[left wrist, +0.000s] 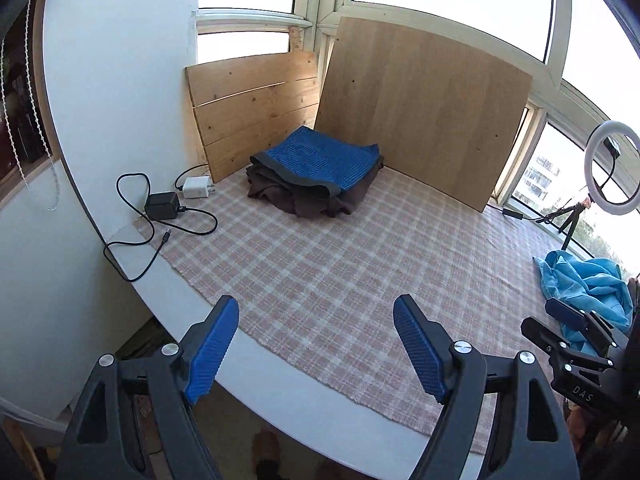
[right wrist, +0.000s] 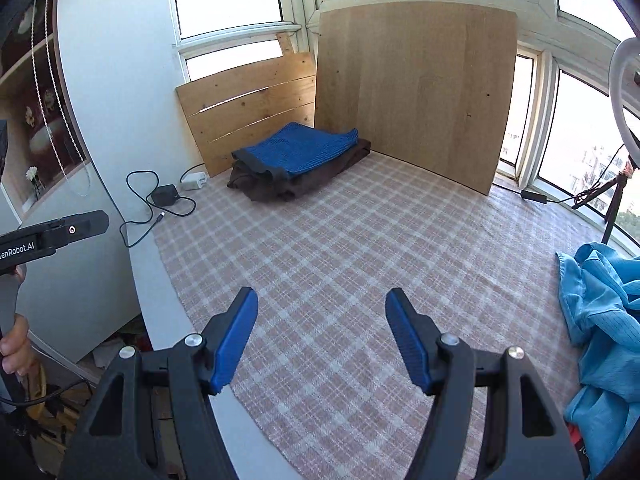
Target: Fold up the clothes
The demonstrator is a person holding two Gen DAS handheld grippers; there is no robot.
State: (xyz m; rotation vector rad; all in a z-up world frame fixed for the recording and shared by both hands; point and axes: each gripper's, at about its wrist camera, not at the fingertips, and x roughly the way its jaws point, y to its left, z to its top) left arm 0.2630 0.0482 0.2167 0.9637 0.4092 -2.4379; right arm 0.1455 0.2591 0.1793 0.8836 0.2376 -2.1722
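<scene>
Both the left gripper [left wrist: 316, 344] and right gripper [right wrist: 322, 338], jaws spread and empty, face bare checked tabletop [right wrist: 340, 240]; the crumpled light-blue fabric garment [right wrist: 600, 320], far right of the jaws, risks a bunched grab.

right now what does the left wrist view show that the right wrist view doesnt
Only the left wrist view shows the whole ring light and the right gripper against the crumpled light blue garment. Only the right wrist view shows the wall shelf and the hand gripping the left tool. Both show the folded stack, the chargers, the plaid cloth and open jaws.
</scene>
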